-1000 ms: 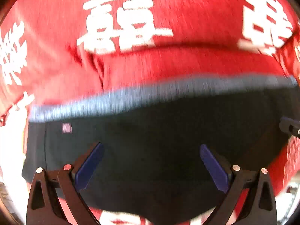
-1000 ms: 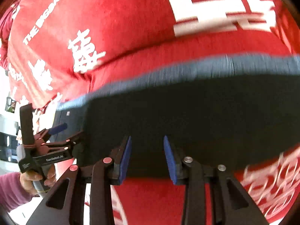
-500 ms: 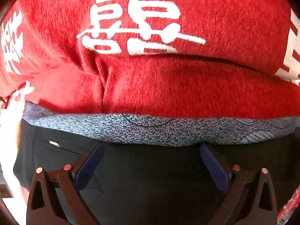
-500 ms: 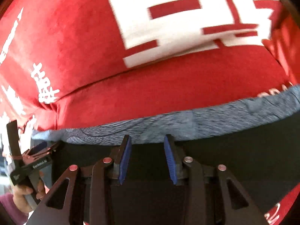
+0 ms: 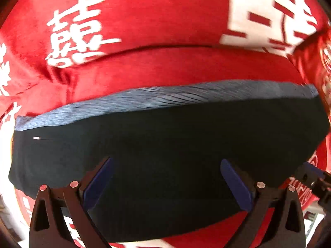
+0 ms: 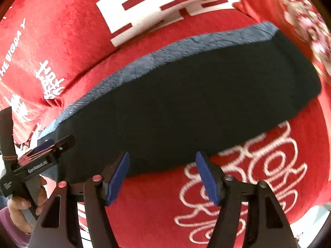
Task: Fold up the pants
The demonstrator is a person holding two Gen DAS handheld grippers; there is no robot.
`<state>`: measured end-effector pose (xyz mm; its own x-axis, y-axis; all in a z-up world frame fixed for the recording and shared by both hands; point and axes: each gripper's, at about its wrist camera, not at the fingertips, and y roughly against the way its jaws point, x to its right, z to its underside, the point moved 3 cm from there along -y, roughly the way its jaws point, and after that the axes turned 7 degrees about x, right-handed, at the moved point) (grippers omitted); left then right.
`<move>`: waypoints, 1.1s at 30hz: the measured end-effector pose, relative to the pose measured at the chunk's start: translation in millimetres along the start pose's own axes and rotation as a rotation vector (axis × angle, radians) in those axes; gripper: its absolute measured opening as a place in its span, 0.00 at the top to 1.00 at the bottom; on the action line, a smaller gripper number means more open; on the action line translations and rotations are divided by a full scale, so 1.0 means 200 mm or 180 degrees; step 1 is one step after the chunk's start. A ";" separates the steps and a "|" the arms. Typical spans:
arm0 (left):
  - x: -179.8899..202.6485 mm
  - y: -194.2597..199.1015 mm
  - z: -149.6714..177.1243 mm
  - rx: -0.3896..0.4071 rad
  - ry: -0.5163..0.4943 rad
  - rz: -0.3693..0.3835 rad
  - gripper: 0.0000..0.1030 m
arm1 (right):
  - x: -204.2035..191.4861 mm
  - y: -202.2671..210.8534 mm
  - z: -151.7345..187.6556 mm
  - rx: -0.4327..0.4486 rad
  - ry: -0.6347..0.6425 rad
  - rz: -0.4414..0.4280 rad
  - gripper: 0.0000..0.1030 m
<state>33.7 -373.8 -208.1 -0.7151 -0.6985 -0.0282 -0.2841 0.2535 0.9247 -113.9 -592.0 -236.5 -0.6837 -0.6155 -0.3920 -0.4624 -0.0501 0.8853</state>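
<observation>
Red cloth with white characters (image 5: 144,20) covers the surface under my dark pants (image 5: 165,144), folded into a long band with a grey-blue waistband (image 5: 165,99). My left gripper (image 5: 165,184) gapes empty; my right gripper (image 6: 162,177) has just been opening, nothing between. Next grab should pinch both layers squarely at the edge.
</observation>
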 end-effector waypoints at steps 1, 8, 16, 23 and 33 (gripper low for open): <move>0.05 0.00 0.00 0.0008 -0.0043 0.0012 0.00 | 0.02 0.01 0.01 -0.0004 -0.0021 0.0028 0.32; 0.19 -0.10 0.07 -0.0171 -0.0060 -0.0063 0.00 | 0.16 0.06 -0.01 0.0046 -0.0202 0.0019 0.31; 0.24 -0.08 0.06 -0.0194 -0.0122 -0.0197 0.00 | 0.24 0.07 -0.02 0.0060 -0.0429 -0.0180 0.30; 0.29 -0.05 0.07 -0.0200 -0.0072 -0.0248 0.00 | 0.13 0.08 -0.10 0.0193 -0.0327 -0.0449 0.28; 0.25 -0.10 0.06 -0.0210 -0.0085 -0.0263 0.00 | 0.18 -0.01 -0.09 0.0190 -0.0376 -0.0723 0.23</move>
<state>-3.0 -406.2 -232.6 -0.7080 -0.6969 -0.1148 -0.3008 0.1505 0.9417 -127.5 -627.6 -247.3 -0.6181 -0.4974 -0.6087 -0.6417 -0.1280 0.7562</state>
